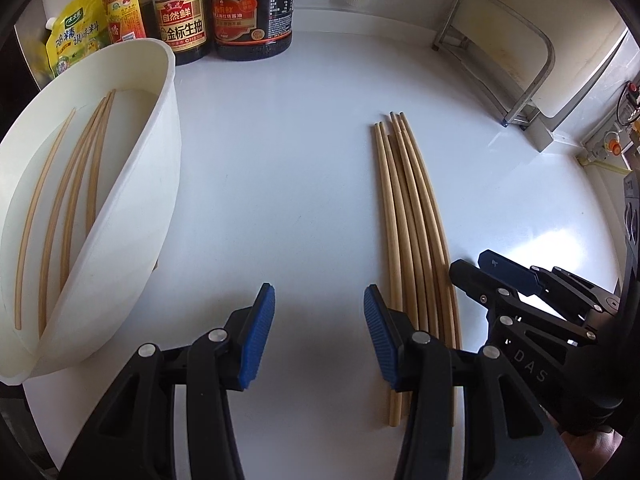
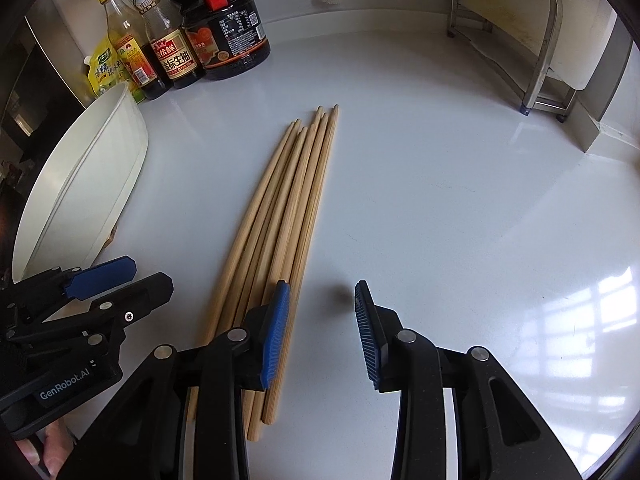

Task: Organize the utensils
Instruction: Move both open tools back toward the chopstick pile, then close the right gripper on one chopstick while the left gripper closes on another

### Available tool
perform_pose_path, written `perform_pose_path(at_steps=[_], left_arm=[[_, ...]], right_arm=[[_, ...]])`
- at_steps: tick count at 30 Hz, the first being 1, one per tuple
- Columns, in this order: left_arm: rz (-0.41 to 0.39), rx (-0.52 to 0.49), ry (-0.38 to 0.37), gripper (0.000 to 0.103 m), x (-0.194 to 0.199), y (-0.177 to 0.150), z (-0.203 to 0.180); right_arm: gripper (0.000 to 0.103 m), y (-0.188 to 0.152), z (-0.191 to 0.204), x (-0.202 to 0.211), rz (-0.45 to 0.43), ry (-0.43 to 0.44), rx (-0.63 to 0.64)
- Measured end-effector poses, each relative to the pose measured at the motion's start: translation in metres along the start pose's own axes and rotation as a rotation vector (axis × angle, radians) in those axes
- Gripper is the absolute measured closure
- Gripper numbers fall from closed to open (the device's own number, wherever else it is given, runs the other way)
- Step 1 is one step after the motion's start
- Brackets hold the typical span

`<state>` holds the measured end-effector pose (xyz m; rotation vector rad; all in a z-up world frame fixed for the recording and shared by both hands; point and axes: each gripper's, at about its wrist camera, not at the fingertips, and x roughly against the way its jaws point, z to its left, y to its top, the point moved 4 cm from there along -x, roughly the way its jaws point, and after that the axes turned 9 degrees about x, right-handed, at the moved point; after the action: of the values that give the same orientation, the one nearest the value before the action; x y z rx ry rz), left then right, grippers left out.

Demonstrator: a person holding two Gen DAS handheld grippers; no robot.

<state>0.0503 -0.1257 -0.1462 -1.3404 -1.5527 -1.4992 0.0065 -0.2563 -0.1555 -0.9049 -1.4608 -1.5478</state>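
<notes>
Grippers come first, at the near edge of the white counter (image 1: 312, 184): the left gripper (image 1: 319, 334) and the right gripper (image 2: 320, 334) both point steeply down with jaws part-open and nothing between the pads, one on either side of the loose chopsticks (image 2: 280, 240). That bundle of about six lies flat in the middle of the counter, its long axis running from the near edge toward the back wall, thin tips pointing away and butt ends nearest, under the two inner fingers. Further out, toward the left edge, the white tub (image 1: 160, 184) already holds four chopsticks (image 1: 76, 184) lying the same way. By my reckoning the sorting is under halfway done, with the loose bundle left to move. Sauce bottles (image 1: 224, 12) stand at the back left corner.
</notes>
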Motion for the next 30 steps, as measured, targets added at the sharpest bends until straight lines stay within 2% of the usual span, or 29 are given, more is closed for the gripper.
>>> perform_pose_path(at_steps=[14, 30], left_arm=[[0.000, -0.002, -0.013, 0.056, -0.006, 0.001, -0.001], [0.005, -0.024, -0.028, 0.052, -0.011, -0.004, -0.020]], right_arm=[[0.070, 0.000, 0.001, -0.002, 0.015, -0.031, 0.031], [0.070, -0.009, -0.036, 0.004, 0.006, -0.049, -0.020]])
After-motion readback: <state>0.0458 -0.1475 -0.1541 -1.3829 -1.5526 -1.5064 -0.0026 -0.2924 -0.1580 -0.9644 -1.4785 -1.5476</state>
